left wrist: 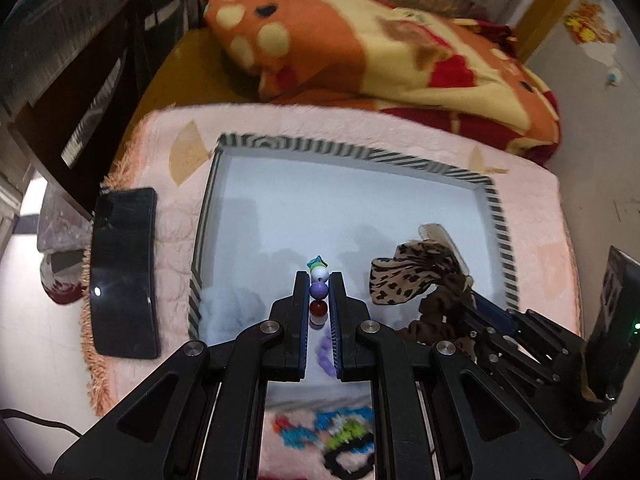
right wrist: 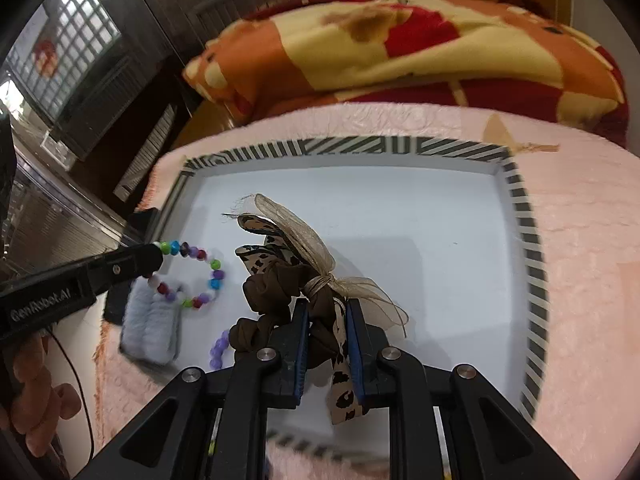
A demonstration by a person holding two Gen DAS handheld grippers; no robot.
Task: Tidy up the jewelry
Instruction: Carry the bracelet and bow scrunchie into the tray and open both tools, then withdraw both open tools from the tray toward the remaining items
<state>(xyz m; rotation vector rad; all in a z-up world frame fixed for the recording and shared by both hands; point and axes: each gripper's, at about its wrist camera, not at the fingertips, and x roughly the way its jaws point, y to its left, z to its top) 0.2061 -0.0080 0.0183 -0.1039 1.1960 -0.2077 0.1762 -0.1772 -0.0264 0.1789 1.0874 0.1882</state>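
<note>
A white tray with a striped rim [left wrist: 496, 208] [right wrist: 528, 240] lies on a pink mat. My left gripper [left wrist: 319, 280] is shut on a coloured bead bracelet [left wrist: 319, 289] and holds it over the tray's near left part; the bracelet [right wrist: 200, 276] hangs as a loop in the right wrist view. My right gripper [right wrist: 326, 312] is shut on a brown scrunchie with leopard and beige ribbons [right wrist: 288, 280], also seen in the left wrist view [left wrist: 416, 280]. A grey fluffy clip [right wrist: 150, 328] and a purple bead piece [right wrist: 218, 350] lie in the tray.
A black phone [left wrist: 122, 272] lies on the mat left of the tray. A folded orange and red blanket [left wrist: 360, 48] lies behind the mat. More colourful hair ties [left wrist: 332, 436] lie on the mat near me. Dark furniture [right wrist: 80, 80] stands on the left.
</note>
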